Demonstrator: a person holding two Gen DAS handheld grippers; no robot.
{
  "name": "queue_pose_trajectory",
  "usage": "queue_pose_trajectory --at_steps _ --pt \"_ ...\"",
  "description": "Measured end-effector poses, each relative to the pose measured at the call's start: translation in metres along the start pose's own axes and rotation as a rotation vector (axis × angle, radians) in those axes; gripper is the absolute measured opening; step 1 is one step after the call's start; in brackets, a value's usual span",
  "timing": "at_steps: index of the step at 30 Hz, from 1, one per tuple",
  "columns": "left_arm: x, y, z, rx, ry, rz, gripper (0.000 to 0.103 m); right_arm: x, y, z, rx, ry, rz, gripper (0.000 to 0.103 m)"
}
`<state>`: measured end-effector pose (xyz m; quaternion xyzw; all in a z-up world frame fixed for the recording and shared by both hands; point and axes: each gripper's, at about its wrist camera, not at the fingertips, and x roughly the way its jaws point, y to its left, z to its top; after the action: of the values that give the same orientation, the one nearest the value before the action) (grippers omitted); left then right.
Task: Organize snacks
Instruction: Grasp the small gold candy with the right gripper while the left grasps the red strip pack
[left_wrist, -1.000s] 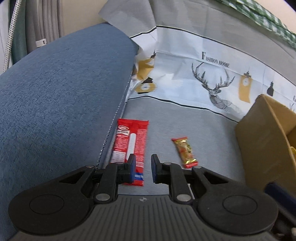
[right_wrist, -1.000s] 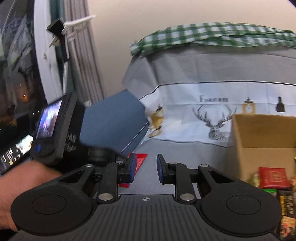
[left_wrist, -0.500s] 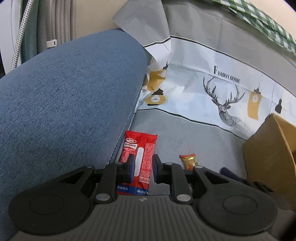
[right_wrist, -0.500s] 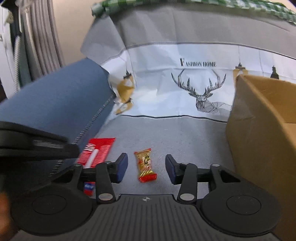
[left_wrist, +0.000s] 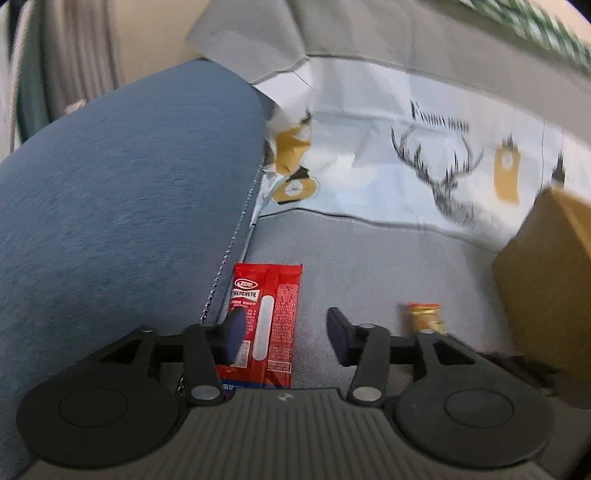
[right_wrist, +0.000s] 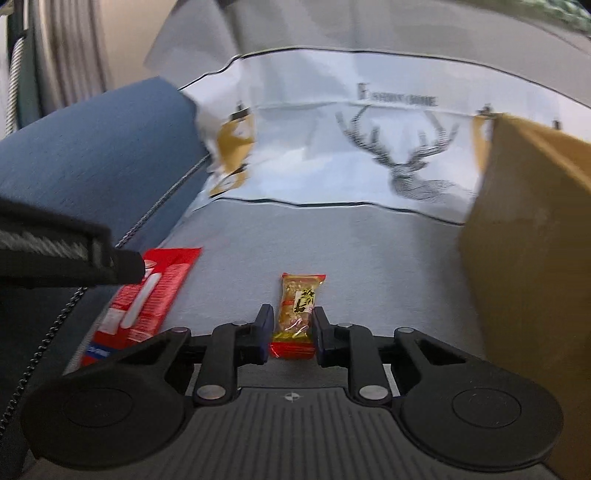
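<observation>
Left gripper (left_wrist: 284, 334): we read its jaws as spread; they have just been opening. The long red packet (left_wrist: 266, 317) lies flat under the gap, nearer the left finger, and the pads do not press on it.
Right gripper (right_wrist: 289, 332): its jaws have just been closing on the small gold snack bar (right_wrist: 297, 314). The pads stand at the wrapper's two long edges, so we judge it gripped or at the point of being gripped.
Gold bar, place: directly between the right fingertips, lengthwise along the pointing line, its near red end under the finger roots, its far end projecting ahead of the tips.
Red packet, place: ahead of and below the left gripper, running away from it beside the seam of the blue armrest (left_wrist: 122, 206). From the right gripper it lies to the left and slightly ahead.
Cardboard box (right_wrist: 532, 258): to the right of both grippers, near the gold bar but apart from it.
Surface: grey seat cover (right_wrist: 351, 254), soft, so it will give under downward pressure.
Handling, gold bar: we judge it light, with a slick crinkling film over a firm core. Take it across the short width at mid-length.
Handling, red packet: light, thin, flexible and likely to sag. Grip across the width near the middle; avoid the crimped end seals.
Risk: film slipping between smooth pads.
</observation>
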<state>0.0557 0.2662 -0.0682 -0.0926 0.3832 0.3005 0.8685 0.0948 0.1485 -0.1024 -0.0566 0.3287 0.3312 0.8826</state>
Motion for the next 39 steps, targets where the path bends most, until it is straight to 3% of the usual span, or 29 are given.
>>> queue_pose_trajectory --at_steps 4,8,10,11,14,21,24,28,33,35,36,38,39 --pt "0.016 -0.022 -0.009 0.167 0.039 0.109 0.062 -0.019 -0.009 -0.014 0.006 0.051 0.002 0.023" --pt "0.035 -0.024 -0.017 0.198 0.121 0.123 0.063 -0.047 -0.009 -0.036 -0.009 0.105 0.031 0.023" --pt "0.039 -0.019 -0.017 0.181 0.124 0.118 0.063 -0.059 -0.008 -0.043 -0.026 0.122 0.048 0.023" --pt "0.039 -0.019 -0.018 0.183 0.124 0.115 0.055 -0.067 -0.007 -0.047 -0.041 0.13 0.063 0.023" --pt "0.038 -0.022 -0.022 0.229 0.128 0.123 0.016 -0.085 -0.006 -0.053 -0.067 0.151 0.126 0.023" --pt "0.02 -0.019 -0.021 0.203 0.104 0.1 0.004 -0.135 -0.01 -0.062 -0.148 0.156 0.235 0.023" --pt "0.003 -0.016 -0.019 0.159 0.087 0.041 0.003 -0.15 -0.016 -0.067 -0.148 0.154 0.231 0.023" --pt "-0.023 -0.01 -0.017 0.051 0.075 -0.121 0.003 -0.154 -0.02 -0.068 -0.131 0.141 0.225 0.023" --pt "-0.043 -0.013 -0.03 -0.015 0.163 -0.318 0.007 -0.152 -0.019 -0.075 -0.142 0.149 0.197 0.023" --pt "-0.042 -0.012 -0.034 -0.034 0.185 -0.334 0.012 -0.147 -0.021 -0.076 -0.136 0.163 0.184 0.023" --pt "-0.043 -0.011 -0.034 -0.033 0.177 -0.316 0.025 -0.145 -0.023 -0.077 -0.13 0.173 0.179 0.024" --pt "-0.041 -0.005 -0.032 -0.05 0.157 -0.286 0.039 -0.14 -0.026 -0.079 -0.11 0.199 0.171 0.024" --pt "-0.04 -0.002 -0.032 -0.069 0.159 -0.283 0.039 -0.137 -0.027 -0.08 -0.099 0.214 0.171 0.024"
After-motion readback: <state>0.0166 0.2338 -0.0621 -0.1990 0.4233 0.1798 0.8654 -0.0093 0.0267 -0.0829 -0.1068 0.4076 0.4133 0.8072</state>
